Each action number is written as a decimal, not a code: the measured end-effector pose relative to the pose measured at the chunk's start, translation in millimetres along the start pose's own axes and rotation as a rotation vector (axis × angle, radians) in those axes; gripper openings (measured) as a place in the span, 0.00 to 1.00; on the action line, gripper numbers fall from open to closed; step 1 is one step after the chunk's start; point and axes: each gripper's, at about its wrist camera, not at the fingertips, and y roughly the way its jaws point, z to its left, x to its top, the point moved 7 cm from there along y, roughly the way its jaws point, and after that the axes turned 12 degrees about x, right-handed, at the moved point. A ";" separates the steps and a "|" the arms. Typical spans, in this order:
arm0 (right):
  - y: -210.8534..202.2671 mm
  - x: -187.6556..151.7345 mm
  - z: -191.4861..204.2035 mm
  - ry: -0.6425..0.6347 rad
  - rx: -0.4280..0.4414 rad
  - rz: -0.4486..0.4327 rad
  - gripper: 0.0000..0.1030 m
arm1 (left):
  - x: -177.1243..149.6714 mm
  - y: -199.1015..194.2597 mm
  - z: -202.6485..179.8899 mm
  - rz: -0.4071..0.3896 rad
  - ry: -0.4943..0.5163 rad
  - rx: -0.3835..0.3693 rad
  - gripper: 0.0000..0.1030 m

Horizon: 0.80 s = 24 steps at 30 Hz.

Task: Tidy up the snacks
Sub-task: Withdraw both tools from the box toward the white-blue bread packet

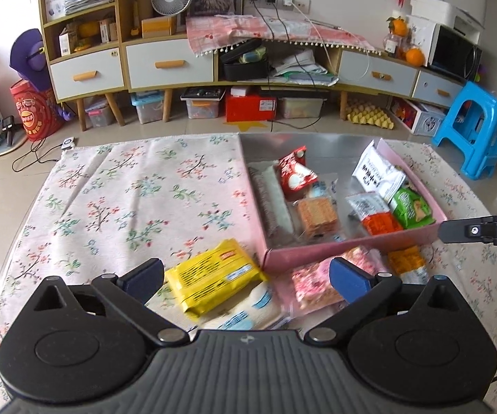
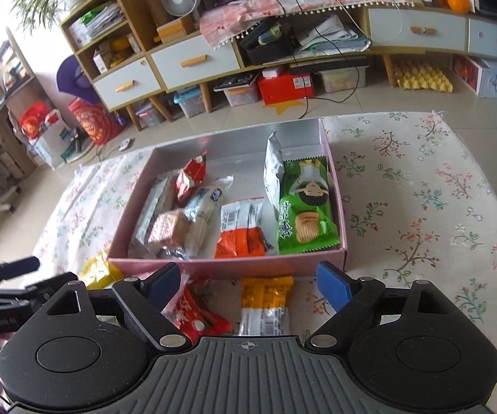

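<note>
i see the pink box (image 2: 227, 265) on the floral bench (image 1: 128, 200) collecting snacks, half filled. yellow pack (image 1: 212, 274) and orange pack (image 2: 265, 302) wait outside it. my left gripper (image 1: 246, 276) and right gripper (image 2: 248, 284) gape wide, holding nothing.

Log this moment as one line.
left gripper open, empty | right gripper open, empty | pink box part filled | yellow packet outside
</note>
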 end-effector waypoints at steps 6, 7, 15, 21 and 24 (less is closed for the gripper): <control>4.1 -17.2 3.1 -0.053 -0.026 0.043 0.86 | -18.9 3.4 18.5 0.000 0.048 0.051 0.99; 5.0 -20.8 3.4 -0.063 -0.032 0.051 0.86 | -22.2 5.2 21.5 0.002 0.059 0.060 0.99; 11.1 -43.2 -1.1 -0.135 -0.081 0.102 0.86 | -50.0 20.2 31.2 0.026 0.136 0.051 0.99; 23.8 -60.8 -8.8 -0.166 -0.117 0.138 0.86 | -62.1 33.2 29.3 0.020 0.199 0.013 0.99; 31.7 -65.8 -10.6 -0.184 -0.123 0.148 0.86 | -63.7 38.7 24.3 0.016 0.226 -0.005 0.98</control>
